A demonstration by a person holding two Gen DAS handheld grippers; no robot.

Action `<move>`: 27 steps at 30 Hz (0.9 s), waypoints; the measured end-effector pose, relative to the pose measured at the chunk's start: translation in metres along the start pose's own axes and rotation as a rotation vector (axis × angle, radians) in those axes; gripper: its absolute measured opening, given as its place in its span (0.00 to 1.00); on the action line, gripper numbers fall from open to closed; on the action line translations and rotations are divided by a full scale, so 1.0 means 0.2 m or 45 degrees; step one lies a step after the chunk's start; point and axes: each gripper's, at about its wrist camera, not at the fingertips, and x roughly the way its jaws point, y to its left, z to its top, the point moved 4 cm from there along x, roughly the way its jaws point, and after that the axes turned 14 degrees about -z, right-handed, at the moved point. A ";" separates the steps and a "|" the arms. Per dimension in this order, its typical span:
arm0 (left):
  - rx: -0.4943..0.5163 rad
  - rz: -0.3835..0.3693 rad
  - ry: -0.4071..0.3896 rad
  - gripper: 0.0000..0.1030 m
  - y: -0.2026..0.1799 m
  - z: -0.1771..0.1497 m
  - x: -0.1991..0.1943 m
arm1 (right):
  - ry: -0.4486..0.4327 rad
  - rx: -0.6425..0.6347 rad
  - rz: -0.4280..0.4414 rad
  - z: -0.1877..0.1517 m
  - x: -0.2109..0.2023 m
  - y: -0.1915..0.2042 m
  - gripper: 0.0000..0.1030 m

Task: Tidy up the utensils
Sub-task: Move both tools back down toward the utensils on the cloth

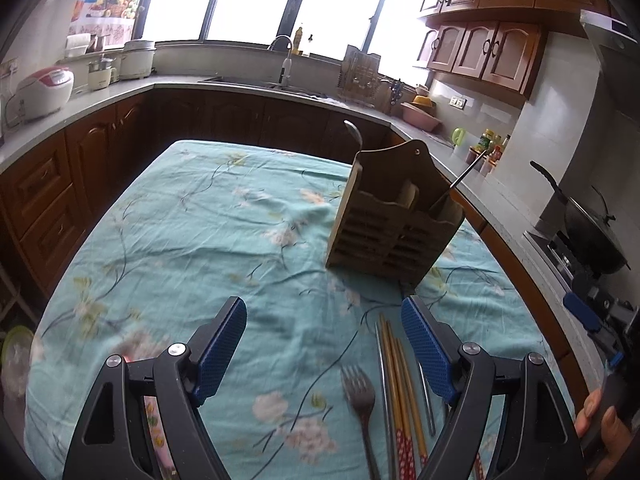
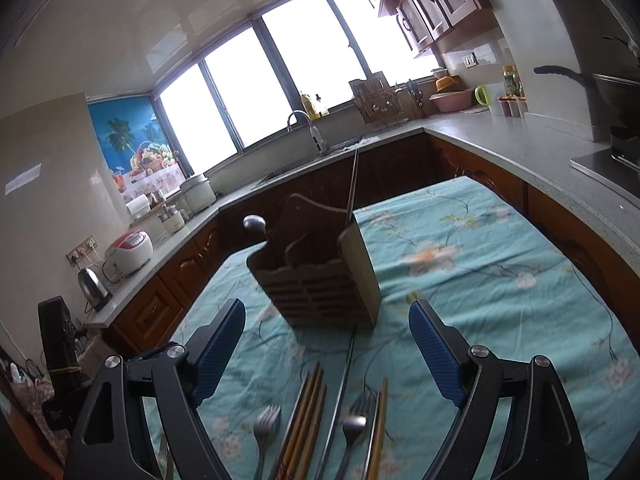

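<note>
Teal floral tablecloth [image 1: 200, 240], blue claw pads [image 1: 224, 344]

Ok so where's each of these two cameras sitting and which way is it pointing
Left wrist: on the left gripper, open above the tablecloth, facing the wooden utensil holder and the window; the person's other hand shows at lower right.
Right wrist: on the right gripper, also open, facing the same holder from nearer its other side; no hand shows.
Shared: holder, tablecloth, a fork and chopsticks lying loose.

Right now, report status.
Left gripper open, right gripper open, both empty. Holder upright, spoon inside. Forks, chopsticks loose on cloth. Nothing blocking.
</note>
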 end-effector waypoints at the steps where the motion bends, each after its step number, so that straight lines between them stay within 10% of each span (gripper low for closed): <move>1: -0.004 0.003 -0.001 0.77 0.00 -0.01 -0.03 | 0.004 0.000 -0.003 -0.02 -0.02 -0.01 0.83; 27: -0.073 0.005 0.127 0.77 -0.03 -0.26 -0.04 | 0.174 -0.045 -0.117 -0.38 -0.06 -0.14 0.83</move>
